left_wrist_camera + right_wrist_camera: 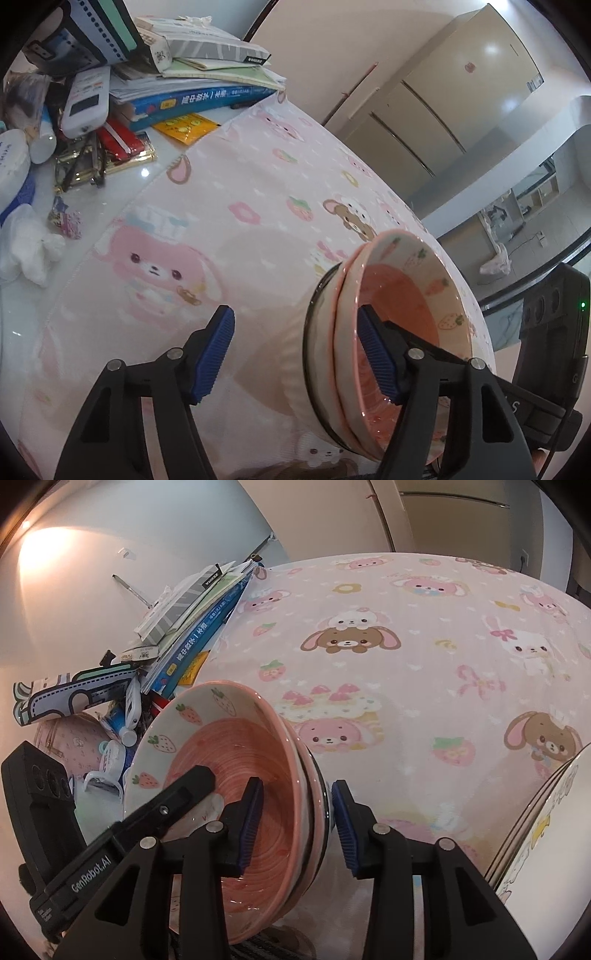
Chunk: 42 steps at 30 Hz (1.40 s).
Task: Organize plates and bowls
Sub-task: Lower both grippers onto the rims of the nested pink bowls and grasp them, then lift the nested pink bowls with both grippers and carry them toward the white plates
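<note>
Right wrist view: right hand-held gripper (297, 827) straddles the stacked bowls' (236, 775) rim, pads apparently gripping; left hand-held gripper (295, 360) stands open at the opposite rim. Stacking step; next, probably carry the stack towards the plates (546, 830).

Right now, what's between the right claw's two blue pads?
The rims of the stacked bowls sit inside the right claw, seen in the right wrist view.

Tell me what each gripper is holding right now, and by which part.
Right gripper appears to clamp the stack of bowls by its rim wall. Left gripper only straddles the rim, open, holding nothing.
</note>
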Each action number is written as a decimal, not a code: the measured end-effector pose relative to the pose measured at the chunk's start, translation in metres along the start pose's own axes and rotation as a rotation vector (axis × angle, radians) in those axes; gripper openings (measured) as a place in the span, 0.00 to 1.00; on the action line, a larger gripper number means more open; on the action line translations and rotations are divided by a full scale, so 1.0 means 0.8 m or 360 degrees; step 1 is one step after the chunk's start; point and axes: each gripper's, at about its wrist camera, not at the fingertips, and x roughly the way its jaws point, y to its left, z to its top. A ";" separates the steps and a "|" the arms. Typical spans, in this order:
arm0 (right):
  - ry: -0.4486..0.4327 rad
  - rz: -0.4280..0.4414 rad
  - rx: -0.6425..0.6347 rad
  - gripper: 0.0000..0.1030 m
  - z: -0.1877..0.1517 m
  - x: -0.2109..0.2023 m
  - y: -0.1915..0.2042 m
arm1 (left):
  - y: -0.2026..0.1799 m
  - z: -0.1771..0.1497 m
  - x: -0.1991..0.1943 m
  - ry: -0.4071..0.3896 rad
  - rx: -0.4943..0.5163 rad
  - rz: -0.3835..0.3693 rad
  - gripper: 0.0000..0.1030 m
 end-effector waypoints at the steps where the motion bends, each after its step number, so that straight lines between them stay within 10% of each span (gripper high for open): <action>1: 0.0001 0.0013 0.0012 0.36 0.000 0.000 -0.002 | 0.000 0.000 0.000 0.0002 0.0002 0.0007 0.69; 9: -0.0001 -0.0015 -0.0027 0.37 0.000 0.000 0.002 | -0.001 0.001 0.000 0.0005 0.0021 -0.0016 0.65; 19: 0.0077 0.0261 0.0283 0.40 0.000 0.013 -0.033 | 0.013 0.003 0.015 0.0125 -0.0108 -0.0193 0.65; 23: 0.0135 0.0399 0.0416 0.39 -0.002 0.021 -0.050 | 0.015 0.001 0.016 0.0138 -0.0138 -0.0280 0.47; 32: 0.0121 0.0378 0.0402 0.39 -0.003 0.019 -0.046 | 0.014 0.002 0.015 0.0145 -0.0141 -0.0291 0.46; 35: 0.0140 0.0409 0.0420 0.39 -0.003 0.020 -0.051 | 0.023 0.000 0.036 0.0304 -0.0241 -0.0467 0.61; 42: 0.0159 0.0431 0.0439 0.39 -0.002 0.020 -0.054 | 0.022 -0.001 0.035 0.0270 -0.0245 -0.0424 0.53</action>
